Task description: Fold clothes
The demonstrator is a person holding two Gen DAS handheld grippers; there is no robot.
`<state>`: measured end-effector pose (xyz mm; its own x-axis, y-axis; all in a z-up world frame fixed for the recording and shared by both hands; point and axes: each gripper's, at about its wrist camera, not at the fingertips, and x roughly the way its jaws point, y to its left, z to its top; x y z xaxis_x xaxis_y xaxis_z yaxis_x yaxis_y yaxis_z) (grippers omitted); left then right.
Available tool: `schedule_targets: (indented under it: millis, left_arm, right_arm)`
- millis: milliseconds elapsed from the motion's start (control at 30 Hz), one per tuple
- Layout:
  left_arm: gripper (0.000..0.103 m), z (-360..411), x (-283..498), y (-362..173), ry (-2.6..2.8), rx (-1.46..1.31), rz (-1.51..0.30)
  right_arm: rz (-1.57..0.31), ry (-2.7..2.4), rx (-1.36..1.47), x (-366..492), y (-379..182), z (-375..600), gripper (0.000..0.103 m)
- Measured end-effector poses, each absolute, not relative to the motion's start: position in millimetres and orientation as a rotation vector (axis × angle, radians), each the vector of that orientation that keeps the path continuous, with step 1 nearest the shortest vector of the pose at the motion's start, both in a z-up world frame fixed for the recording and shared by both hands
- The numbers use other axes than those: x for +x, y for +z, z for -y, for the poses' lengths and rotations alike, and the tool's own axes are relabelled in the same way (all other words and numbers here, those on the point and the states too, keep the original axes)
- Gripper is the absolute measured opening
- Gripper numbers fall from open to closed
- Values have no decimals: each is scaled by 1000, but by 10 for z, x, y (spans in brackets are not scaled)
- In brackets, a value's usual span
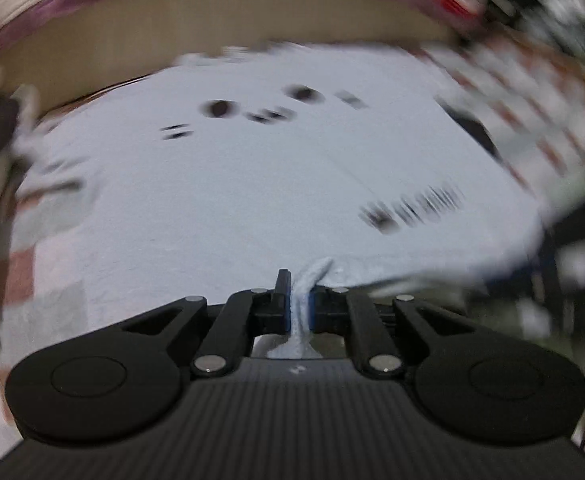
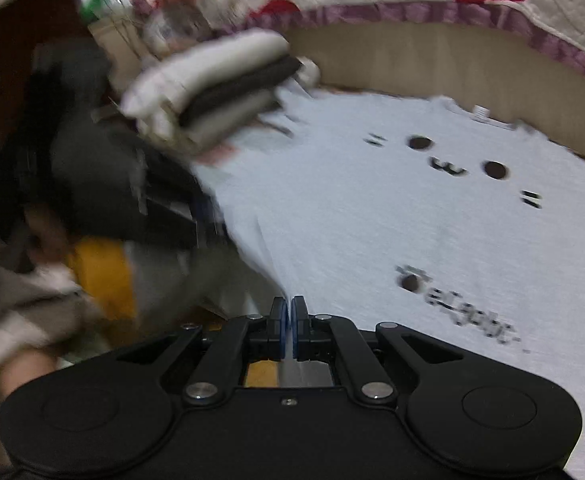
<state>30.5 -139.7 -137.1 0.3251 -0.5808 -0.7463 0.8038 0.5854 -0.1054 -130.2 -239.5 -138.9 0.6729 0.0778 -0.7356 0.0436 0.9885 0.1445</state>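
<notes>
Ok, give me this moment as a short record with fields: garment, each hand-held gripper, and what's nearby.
garment: white T-shirt with cartoon face print, spread out
left hand-held gripper: shut on T-shirt edge, fabric bunched between the pads
right hand-held gripper: shut on T-shirt edge
nearby: stack of folded clothes beyond the shirt, blurred
image quality: motion blur in both views

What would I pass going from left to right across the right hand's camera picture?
Yellow cloth → stack of folded clothes → right gripper pinching the shirt's edge → white T-shirt with a cat face.
</notes>
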Motion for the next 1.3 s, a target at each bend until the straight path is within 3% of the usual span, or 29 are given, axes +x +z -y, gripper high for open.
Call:
schedule_targets:
  millis: [233, 433, 533, 600, 667, 800, 1133, 1200, 1233, 1300]
  left_arm:
    - [8, 972, 657, -1434, -849, 31, -847]
    - [8, 979, 744, -1338, -847, -10, -744]
    - [8, 987, 836, -1332, -809, 12, -717]
    - [8, 986, 900, -1332, -777, 32, -700]
    - [9, 985, 964, -1332, -744, 53, -683]
    - [10, 903, 1124, -1412, -708, -8, -774]
    - [14, 841, 1192, -1457, -646, 28, -772]
    - [14, 806, 1215, -1452, -653, -3, -781]
    - [14, 789, 1227, -1449, -657, -19, -786]
    - [14, 765, 1247, -1433, -673, -52, -791]
  right_arm:
    - [-942, -112, 79, -1196, -1550, 2389, 6]
    - [-900, -231, 197, -1258, -1486, 2697, 6]
    - [-854, -174, 389, -1354, -1423, 2942, 11]
    - [-861, -181, 432, -1417, -1345, 2994, 23]
    - [-893, -190, 404, -1459, -1236, 2949, 51]
    - [-987, -129, 277, -1448, -1144, 2666, 55]
    - [-1230, -94, -31, -1133, -1758, 2140, 53]
    - [-1235, -125, -8, -1177, -1780, 2228, 30]
    - [-1233, -142, 7, -1206, -1782, 2279, 5]
    - [-1161, -169, 63, -1269, -1632, 2421, 6]
